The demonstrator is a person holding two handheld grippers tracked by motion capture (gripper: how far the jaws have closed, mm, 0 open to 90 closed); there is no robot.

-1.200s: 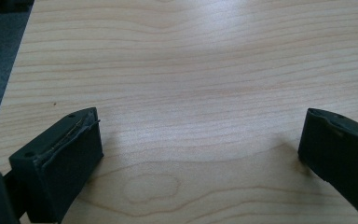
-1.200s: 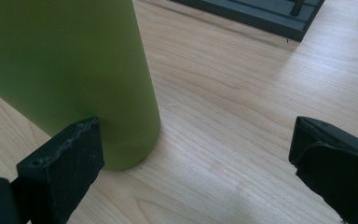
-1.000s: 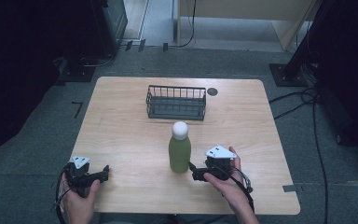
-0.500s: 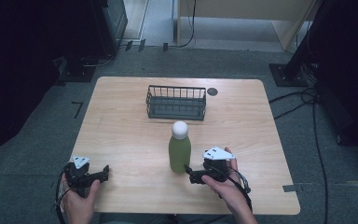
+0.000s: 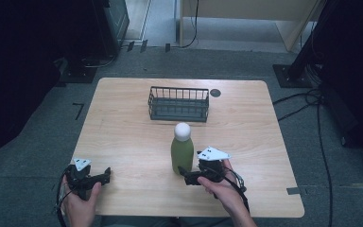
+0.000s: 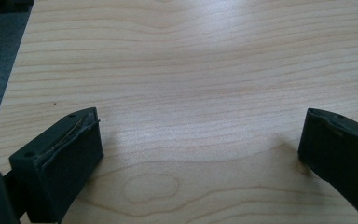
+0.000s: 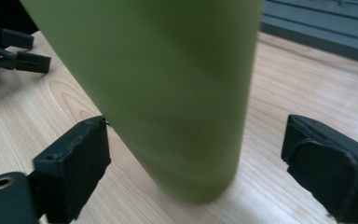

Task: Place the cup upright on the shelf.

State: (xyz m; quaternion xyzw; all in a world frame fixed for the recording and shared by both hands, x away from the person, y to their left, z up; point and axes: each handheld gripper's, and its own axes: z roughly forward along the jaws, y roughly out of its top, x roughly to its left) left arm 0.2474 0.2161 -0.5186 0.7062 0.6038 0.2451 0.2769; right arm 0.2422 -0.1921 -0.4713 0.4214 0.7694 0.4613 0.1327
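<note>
Green bottle (image 5: 182,152) stands upright mid-counter (image 5: 123,127), between the right gripper's (image 5: 187,176) jaws, which have just been closing but don't yet press it. Left gripper (image 5: 105,173) rests released nearby.

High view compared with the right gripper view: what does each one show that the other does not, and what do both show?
High view alone: the bottle's white cap, the person's hands, and the floor around the table.

Right gripper view alone: a close look at the right gripper, whose jaws have just been closing with the bottle's base between them; a gap shows beside the right jaw.

Both: the green bottle, the wooden table, the wire basket and the left gripper.
</note>
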